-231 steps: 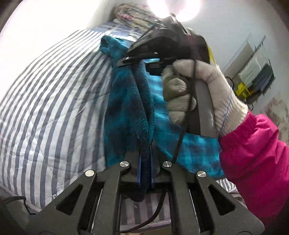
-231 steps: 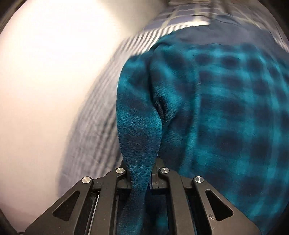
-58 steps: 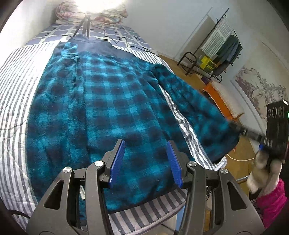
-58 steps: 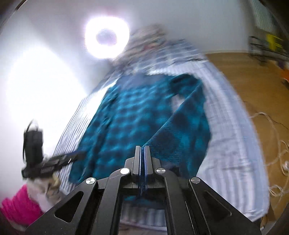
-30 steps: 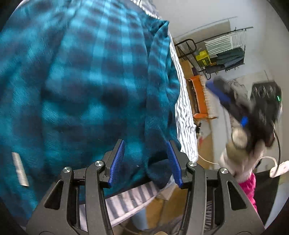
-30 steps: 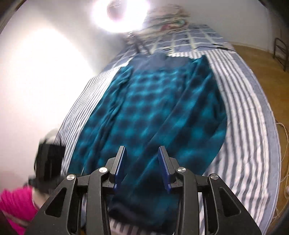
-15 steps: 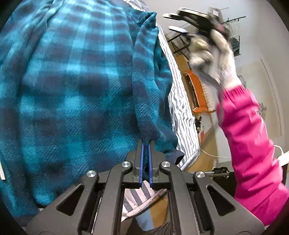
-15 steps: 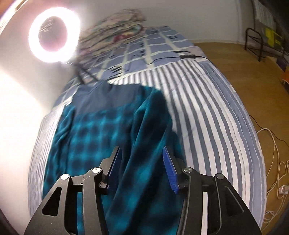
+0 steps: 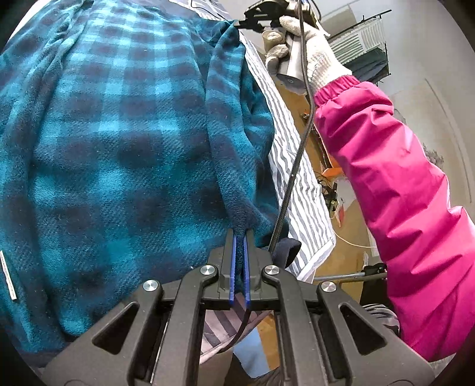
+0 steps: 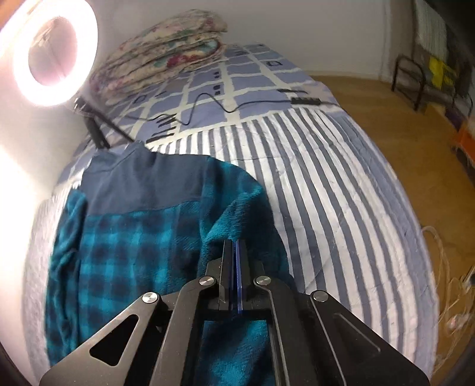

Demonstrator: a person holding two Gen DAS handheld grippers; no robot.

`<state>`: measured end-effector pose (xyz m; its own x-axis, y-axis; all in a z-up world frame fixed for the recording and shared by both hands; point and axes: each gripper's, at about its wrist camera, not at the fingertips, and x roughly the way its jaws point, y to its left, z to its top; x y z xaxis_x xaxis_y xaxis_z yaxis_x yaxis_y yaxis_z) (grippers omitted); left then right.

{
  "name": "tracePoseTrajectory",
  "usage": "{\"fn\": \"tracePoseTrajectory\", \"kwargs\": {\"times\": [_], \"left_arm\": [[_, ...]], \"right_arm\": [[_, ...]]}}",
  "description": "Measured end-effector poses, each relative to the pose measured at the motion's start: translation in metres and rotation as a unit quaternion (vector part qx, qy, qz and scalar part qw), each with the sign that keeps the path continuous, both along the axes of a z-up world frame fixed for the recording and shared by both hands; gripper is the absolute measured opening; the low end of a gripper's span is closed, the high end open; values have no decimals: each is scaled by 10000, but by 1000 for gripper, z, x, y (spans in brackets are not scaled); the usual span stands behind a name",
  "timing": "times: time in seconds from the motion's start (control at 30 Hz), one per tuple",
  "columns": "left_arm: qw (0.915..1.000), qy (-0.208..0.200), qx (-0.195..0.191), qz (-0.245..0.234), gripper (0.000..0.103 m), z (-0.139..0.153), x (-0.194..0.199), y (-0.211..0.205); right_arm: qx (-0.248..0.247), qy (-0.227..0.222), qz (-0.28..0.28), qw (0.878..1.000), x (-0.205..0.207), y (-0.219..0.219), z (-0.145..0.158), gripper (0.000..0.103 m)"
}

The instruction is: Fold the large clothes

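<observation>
A large teal and navy plaid fleece garment (image 9: 118, 142) lies spread on a striped bed (image 9: 299, 184). My left gripper (image 9: 239, 234) is shut on the fleece's right side fold near its bottom hem. The right gripper (image 9: 261, 17), held by a gloved hand in a pink sleeve, sits far up the same fold near the shoulder. In the right wrist view the right gripper (image 10: 235, 246) is shut on the fleece (image 10: 124, 246) at the shoulder, below the plain navy yoke (image 10: 142, 184).
A ring light (image 10: 50, 50) on a tripod stands at the head of the bed beside a folded floral quilt (image 10: 166, 50). A black cable (image 10: 225, 104) lies across the checked cover. Wooden floor (image 10: 400, 127) and a clothes rack (image 9: 365, 50) lie to the right.
My right gripper has closed on the fleece at the shoulder; half a second ago it was open above it. My left gripper stays shut on the side fold near the hem.
</observation>
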<state>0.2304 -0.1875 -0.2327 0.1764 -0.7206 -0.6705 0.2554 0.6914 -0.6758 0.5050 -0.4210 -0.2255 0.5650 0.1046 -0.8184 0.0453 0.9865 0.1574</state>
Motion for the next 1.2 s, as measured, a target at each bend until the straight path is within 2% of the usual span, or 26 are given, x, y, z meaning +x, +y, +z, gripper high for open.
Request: {"fn": "tracePoseTrajectory", "kwargs": {"times": [0.13, 0.27, 0.3, 0.33, 0.37, 0.4, 0.47, 0.5, 0.53, 0.6, 0.67, 0.77, 0.8, 0.87, 0.97, 1.07, 1.17, 1.2], "left_arm": [[9999, -83, 30, -60, 1, 0, 0, -2], [9999, -85, 33, -58, 1, 2, -2, 1], [10000, -78, 34, -44, 1, 2, -2, 2], [10000, -75, 33, -30, 1, 2, -2, 2], [10000, -77, 42, -21, 1, 2, -1, 2], [9999, -80, 56, -26, 1, 2, -2, 2], [9999, -92, 89, -32, 1, 1, -1, 0], [9999, -90, 95, -44, 1, 1, -1, 1], [9999, -83, 109, -52, 1, 1, -1, 0], [9999, -69, 127, -67, 1, 0, -1, 0], [9998, -67, 137, -87, 1, 0, -1, -2], [9998, -82, 139, -94, 1, 0, -2, -2], [9998, -89, 140, -91, 1, 1, -2, -2], [9999, -69, 133, -68, 1, 0, -1, -3], [9999, -51, 154, -54, 1, -2, 1, -4], [9998, 12, 214, -32, 1, -6, 2, -4], [9994, 48, 332, -21, 1, -10, 1, -7], [9994, 56, 351, -17, 1, -11, 1, -7]], "right_arm": [[-62, -308, 223, 9993, -7, 10, 24, 0], [-269, -501, 260, 9980, -2, 10, 33, 0], [-233, -432, 199, 9986, 2, 8, 30, 7], [-168, -304, 145, 9993, 8, 6, 26, 36], [-106, -189, 56, 9997, 12, 3, 20, 52], [-156, -191, -14, 9997, 14, 3, 17, 55], [-269, -130, -89, 9995, 20, 2, 9, 51], [-256, -73, -133, 9996, 23, 1, 5, 42], [-263, 24, -230, 9994, 27, -2, -1, 24], [-118, 170, -246, 9995, 32, -6, -9, 4], [-174, 129, -169, 9996, 31, -4, -9, 2], [-515, -126, -193, 9984, 24, 3, 8, 2], [-766, -297, -200, 9964, 21, 9, 21, 2], [-1058, -544, -8, 9929, 19, 21, 37, 1], [-1247, -758, 449, 9883, 25, 54, 53, 1], [-1474, -731, 864, 9826, 39, 95, 38, 1], [-961, -246, 1205, 9877, 55, 118, -3, 3], [-789, 64, 1268, 9888, 60, 122, -23, 5]]}}
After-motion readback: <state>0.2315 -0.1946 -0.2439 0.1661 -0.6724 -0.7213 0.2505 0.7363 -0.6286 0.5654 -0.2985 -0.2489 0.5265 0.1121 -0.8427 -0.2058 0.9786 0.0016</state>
